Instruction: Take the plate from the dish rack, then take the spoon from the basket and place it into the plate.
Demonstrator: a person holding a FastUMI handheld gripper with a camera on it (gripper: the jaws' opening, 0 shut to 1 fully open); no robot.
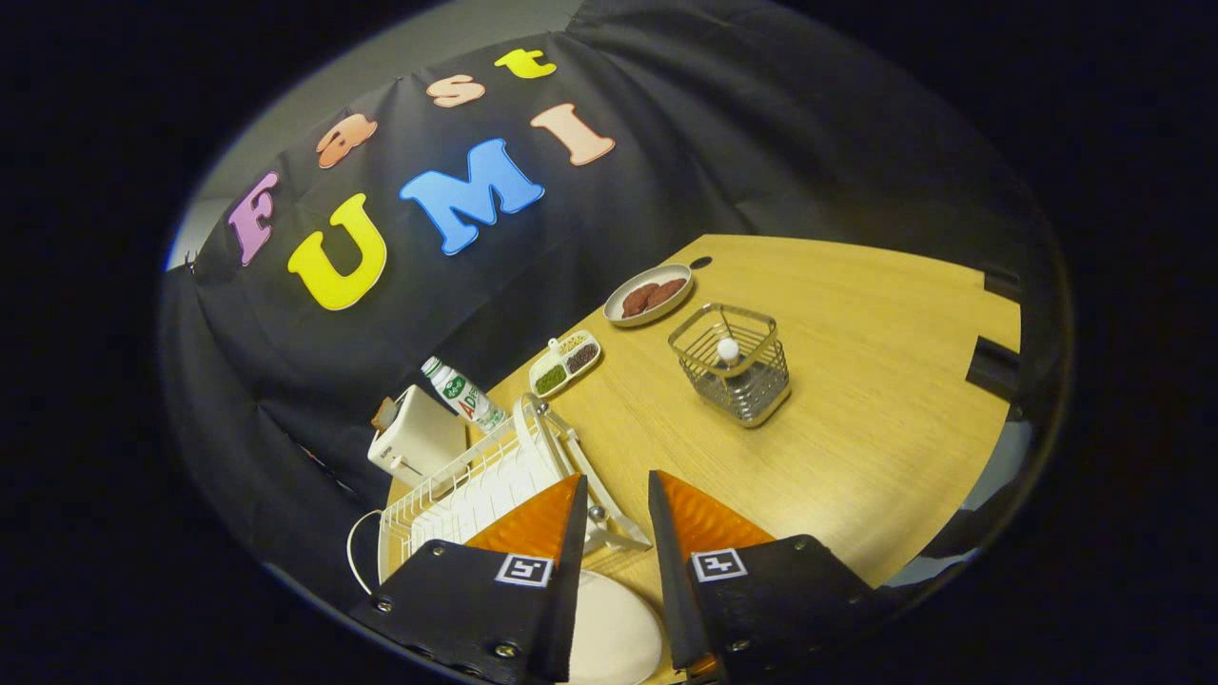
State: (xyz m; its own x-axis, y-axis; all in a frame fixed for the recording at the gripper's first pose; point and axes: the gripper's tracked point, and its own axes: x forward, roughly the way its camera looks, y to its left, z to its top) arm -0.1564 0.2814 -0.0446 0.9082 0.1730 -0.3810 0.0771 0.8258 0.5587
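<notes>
The hand-held gripper (pixel 617 495) hangs with fingers apart (gripping nothing) above the dish rack (pixel 476 476) and plate (pixel 614 633).

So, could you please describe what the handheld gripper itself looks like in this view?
The gripper has two wedge-shaped fingers that taper forward to thin inner edges. Each is mounted on a dark, flat, angular body plate fixed with small screws. Each plate carries a small square black-and-white fiducial marker near the finger's base. No cables or sleeves are visible.
</notes>
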